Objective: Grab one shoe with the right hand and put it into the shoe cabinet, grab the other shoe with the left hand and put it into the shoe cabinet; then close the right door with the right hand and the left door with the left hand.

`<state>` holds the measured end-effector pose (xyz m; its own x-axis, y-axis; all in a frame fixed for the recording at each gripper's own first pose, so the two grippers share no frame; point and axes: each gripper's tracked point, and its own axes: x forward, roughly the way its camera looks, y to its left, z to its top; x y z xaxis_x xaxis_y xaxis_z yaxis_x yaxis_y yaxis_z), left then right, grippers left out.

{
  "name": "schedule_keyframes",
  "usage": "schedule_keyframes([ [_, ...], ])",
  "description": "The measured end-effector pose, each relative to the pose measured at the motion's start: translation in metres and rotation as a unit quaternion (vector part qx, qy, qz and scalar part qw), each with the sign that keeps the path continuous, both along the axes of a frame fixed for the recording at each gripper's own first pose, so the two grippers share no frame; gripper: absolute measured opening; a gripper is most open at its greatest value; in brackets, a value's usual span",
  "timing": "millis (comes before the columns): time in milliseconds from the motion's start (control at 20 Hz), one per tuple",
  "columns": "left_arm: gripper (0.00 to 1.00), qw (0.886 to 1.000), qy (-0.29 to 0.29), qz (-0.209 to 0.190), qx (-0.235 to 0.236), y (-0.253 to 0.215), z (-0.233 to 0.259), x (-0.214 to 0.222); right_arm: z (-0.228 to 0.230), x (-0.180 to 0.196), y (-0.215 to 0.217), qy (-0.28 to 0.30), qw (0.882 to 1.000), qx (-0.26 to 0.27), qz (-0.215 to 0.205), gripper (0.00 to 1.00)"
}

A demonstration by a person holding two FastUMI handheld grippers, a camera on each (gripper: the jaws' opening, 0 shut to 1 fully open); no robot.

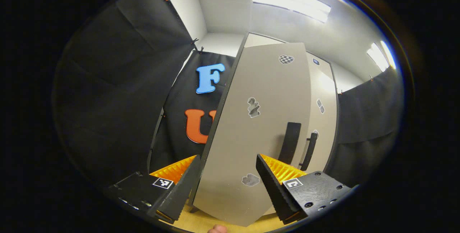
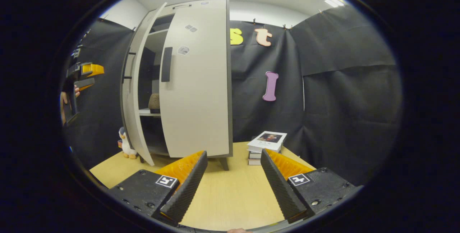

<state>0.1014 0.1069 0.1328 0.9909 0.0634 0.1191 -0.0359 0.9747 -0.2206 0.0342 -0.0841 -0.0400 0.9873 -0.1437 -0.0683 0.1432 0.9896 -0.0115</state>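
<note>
The pale shoe cabinet [image 2: 194, 82] stands on the wooden table. Its right door [image 2: 196, 92] looks shut or nearly so, while the left door [image 2: 133, 96] hangs ajar. Through the gap, a brownish shoe [image 2: 154, 102] rests on a middle shelf. In the left gripper view the left door's outer face [image 1: 258, 125] is close ahead, with its dark handle [image 1: 290, 142]. My left gripper [image 1: 228, 186] is open, and the door's lower part shows between its fingers. Farther off, the left gripper [image 2: 84, 74] hovers left of the cabinet in a hand. My right gripper [image 2: 233, 186] is open and empty, low over the table.
A stack of books [image 2: 267, 145] lies right of the cabinet, near the black cloth wall. A small penguin toy [image 2: 125, 143] stands by the cabinet's left foot. Bare tabletop [image 2: 230, 197] stretches in front of the right gripper.
</note>
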Motion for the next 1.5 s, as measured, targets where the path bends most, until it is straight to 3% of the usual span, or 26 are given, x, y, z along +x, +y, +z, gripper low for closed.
schedule_keyframes([
  [50, 0.95, 1.000, 0.003, 0.006, 0.008, -0.001, -0.006, -0.010, -0.003, 0.000, 0.002, 0.002, 1.000, 0.001, 0.002, 0.98],
  [100, 0.99, 1.000, 0.006, 0.010, 0.012, -0.005, -0.013, -0.020, -0.006, 0.000, 0.006, 0.004, 1.000, 0.002, 0.005, 0.98],
  [300, 0.99, 0.999, 0.041, 0.000, 0.011, -0.042, -0.054, -0.057, -0.018, 0.000, 0.031, 0.019, 0.999, 0.006, 0.034, 0.97],
  [400, 0.95, 0.998, 0.057, -0.006, 0.012, -0.058, -0.078, -0.067, -0.027, 0.001, 0.037, 0.030, 0.999, 0.002, 0.044, 0.98],
  [450, 0.95, 0.997, 0.068, -0.007, 0.019, -0.064, -0.090, -0.073, -0.028, 0.000, 0.041, 0.032, 0.998, 0.002, 0.048, 0.93],
  [500, 0.95, 0.997, 0.079, -0.002, 0.027, -0.066, -0.103, -0.081, -0.029, -0.001, 0.044, 0.033, 0.998, 0.003, 0.051, 0.97],
  [650, 0.95, 0.994, 0.106, 0.006, 0.030, -0.075, -0.136, -0.105, -0.034, -0.005, 0.049, 0.035, 0.998, 0.007, 0.055, 0.93],
  [700, 0.95, 0.993, 0.110, 0.008, 0.033, -0.078, -0.144, -0.110, -0.037, -0.006, 0.049, 0.039, 0.998, 0.007, 0.056, 0.98],
  [850, 0.94, 0.990, 0.134, 0.011, 0.051, -0.085, -0.170, -0.120, -0.041, -0.009, 0.048, 0.050, 0.997, 0.009, 0.057, 0.98],
  [900, 0.95, 0.988, 0.140, 0.011, 0.057, -0.086, -0.174, -0.122, -0.039, -0.009, 0.048, 0.050, 0.997, 0.009, 0.056, 0.93],
  [1000, 0.95, 0.988, 0.143, 0.005, 0.059, -0.092, -0.178, -0.127, -0.038, -0.010, 0.046, 0.049, 0.997, 0.006, 0.053, 0.93],
  [1050, 0.99, 0.988, 0.143, 0.001, 0.062, -0.095, -0.179, -0.129, -0.040, -0.010, 0.045, 0.051, 0.997, 0.006, 0.051, 0.93],
  [1150, 0.95, 0.986, 0.149, 0.000, 0.075, -0.098, -0.179, -0.128, -0.043, -0.011, 0.044, 0.056, 0.997, 0.007, 0.048, 0.98],
  [1200, 0.95, 0.986, 0.147, -0.003, 0.079, -0.100, -0.176, -0.126, -0.043, -0.012, 0.044, 0.057, 0.997, 0.008, 0.047, 0.93],
  [1500, 0.95, 0.989, 0.130, -0.018, 0.069, -0.110, -0.162, -0.121, -0.043, -0.012, 0.043, 0.058, 0.997, 0.017, 0.039, 0.93],
])
